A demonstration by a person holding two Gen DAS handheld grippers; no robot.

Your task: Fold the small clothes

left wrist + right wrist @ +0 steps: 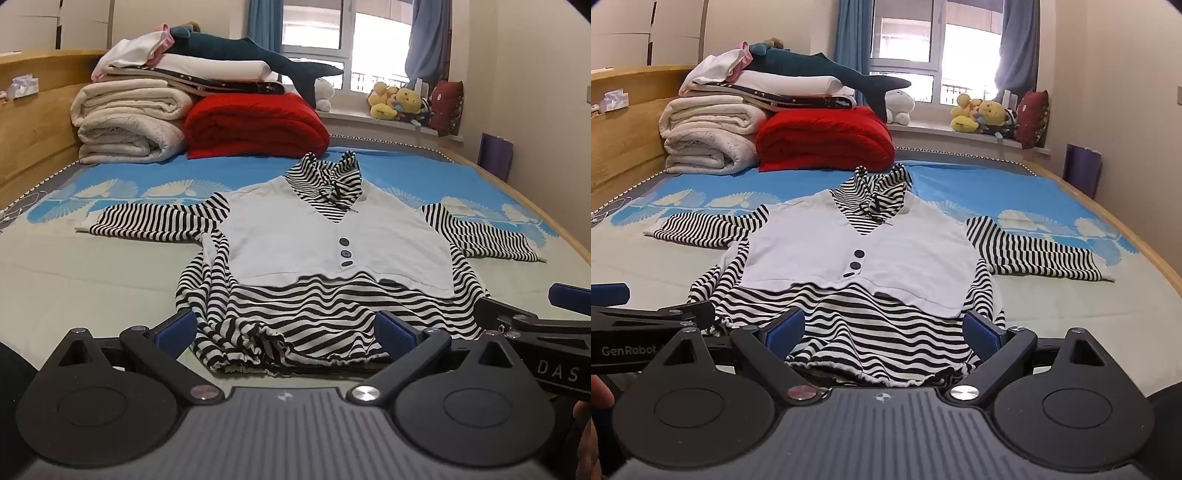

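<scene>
A small black-and-white striped hooded top with a white buttoned vest front (332,240) lies face up on the bed, sleeves spread to both sides, hood at the far end; it also shows in the right wrist view (857,258). My left gripper (288,332) is open, its blue pads either side of the bunched striped hem at the near left. My right gripper (882,332) is open over the hem at the near right. The right gripper also shows at the right edge of the left wrist view (546,317). The left gripper shows at the left edge of the right wrist view (646,314).
The bed has a pale green and blue sheet (92,273) with a wooden frame (517,192). Folded white blankets (125,122), a red quilt (255,125) and a plush shark (258,55) are stacked at the headboard end. Soft toys (399,101) sit on the windowsill.
</scene>
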